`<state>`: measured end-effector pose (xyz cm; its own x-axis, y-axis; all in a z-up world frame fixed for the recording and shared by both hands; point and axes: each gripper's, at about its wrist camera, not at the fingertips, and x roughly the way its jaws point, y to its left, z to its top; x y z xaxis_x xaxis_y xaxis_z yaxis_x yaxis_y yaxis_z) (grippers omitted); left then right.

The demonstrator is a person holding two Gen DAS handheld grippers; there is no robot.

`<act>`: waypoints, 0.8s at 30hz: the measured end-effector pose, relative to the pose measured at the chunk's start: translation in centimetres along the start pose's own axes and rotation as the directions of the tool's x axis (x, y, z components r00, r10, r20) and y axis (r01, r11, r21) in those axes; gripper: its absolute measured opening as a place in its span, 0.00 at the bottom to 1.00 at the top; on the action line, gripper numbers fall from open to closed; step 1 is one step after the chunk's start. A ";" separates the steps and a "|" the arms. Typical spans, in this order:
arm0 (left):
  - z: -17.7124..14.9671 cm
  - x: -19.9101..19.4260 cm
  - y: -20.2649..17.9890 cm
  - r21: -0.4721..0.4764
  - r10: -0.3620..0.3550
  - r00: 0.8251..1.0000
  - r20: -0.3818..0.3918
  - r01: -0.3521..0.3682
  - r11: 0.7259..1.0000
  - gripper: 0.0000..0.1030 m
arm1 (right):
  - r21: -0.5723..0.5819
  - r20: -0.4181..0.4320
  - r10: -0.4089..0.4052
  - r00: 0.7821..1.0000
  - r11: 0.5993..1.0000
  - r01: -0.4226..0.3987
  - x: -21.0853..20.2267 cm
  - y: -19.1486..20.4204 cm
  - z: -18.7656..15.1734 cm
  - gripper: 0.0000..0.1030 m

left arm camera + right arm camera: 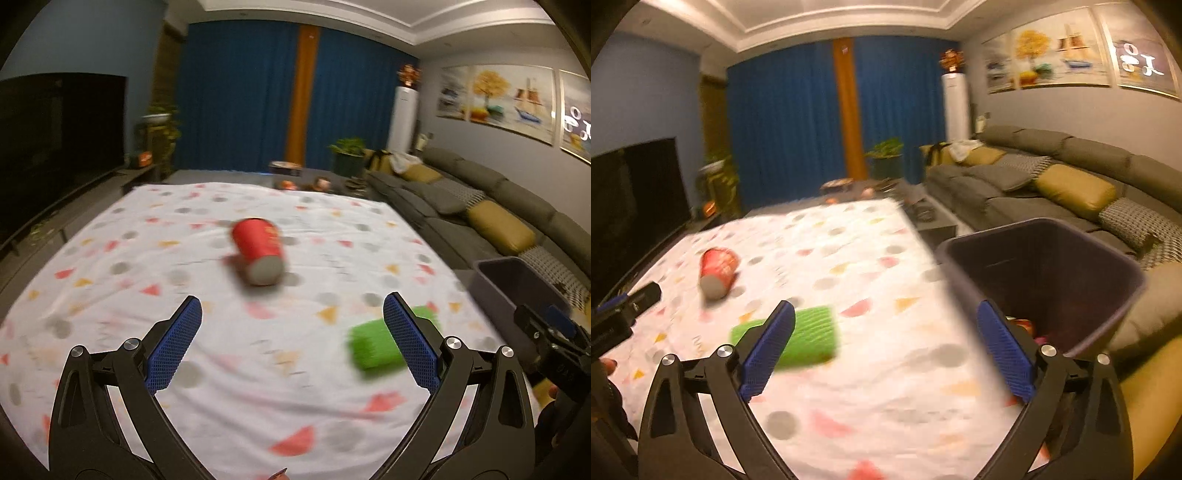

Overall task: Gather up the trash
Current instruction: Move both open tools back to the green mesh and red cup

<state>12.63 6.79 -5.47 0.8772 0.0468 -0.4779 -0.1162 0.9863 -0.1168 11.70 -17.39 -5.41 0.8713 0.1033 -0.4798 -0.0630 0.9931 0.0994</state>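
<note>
Left wrist: left hand-held gripper [291, 328] spread wide, nothing held; red cup [258, 253] on its side on the desk [110, 280], green roll [373, 347] nearer, both uncollected.

Right wrist: right hand-held gripper [886, 328] spread, empty; bin [1100, 273] beside desk, some trash inside.

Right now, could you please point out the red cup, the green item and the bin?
red cup [258, 245], left wrist view, its side.
green item [809, 336], right wrist view, its top.
bin [1045, 225], right wrist view, far rim.

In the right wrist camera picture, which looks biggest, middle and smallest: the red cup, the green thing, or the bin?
1. Bin, clearly biggest.
2. Green thing.
3. Red cup.
The green thing lies nearer the camera, so those two are unsure.
</note>
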 end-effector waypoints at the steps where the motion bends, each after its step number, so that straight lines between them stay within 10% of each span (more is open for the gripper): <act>1: 0.1 -0.4 1.1 -0.011 0.012 1.000 0.006 -0.012 1.000 0.94 | -0.007 -0.018 0.016 1.000 1.000 -0.016 0.5 1.0 0.0 0.93; 19: 0.9 -2.0 9.7 -0.112 0.071 0.997 0.030 -0.068 0.991 0.94 | -0.179 -0.222 0.030 0.975 0.981 -0.071 7.4 11.6 -2.2 0.92; 24: 0.9 -1.2 9.7 -0.110 0.057 0.998 0.015 -0.055 0.992 0.94 | -0.232 -0.257 -0.003 0.966 0.971 -0.059 8.4 12.6 -2.7 0.68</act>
<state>10.89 16.46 -5.27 0.8759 0.1056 -0.4708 -0.2153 0.9588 -0.1854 16.90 -3.90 -10.54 0.7169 0.1116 -0.6882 -0.2255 0.9712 -0.0774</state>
